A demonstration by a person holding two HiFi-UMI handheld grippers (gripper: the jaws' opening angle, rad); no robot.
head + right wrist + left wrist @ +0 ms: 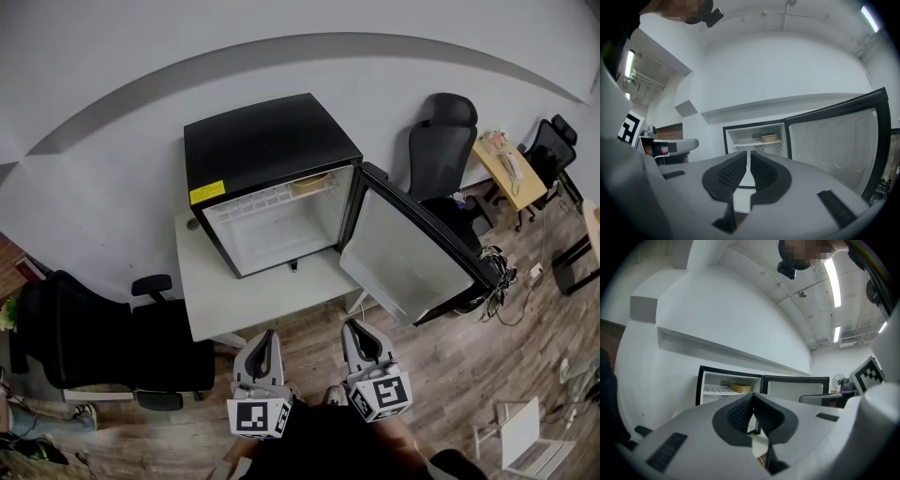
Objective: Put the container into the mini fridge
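Left tongs [753, 398] and right tongs [749, 158] are fully closed with nothing between them. They are held level, side by side, probably because there is nothing left to carry. Well ahead, the mini fridge [262, 141] stands on the desk [244, 300] with its door [412, 253] open toward the right tongs' side. The container [310, 183] sits on the upper shelf inside. A black chair [94, 342] stands off the left tongs' side, apparently clear of the door swing.
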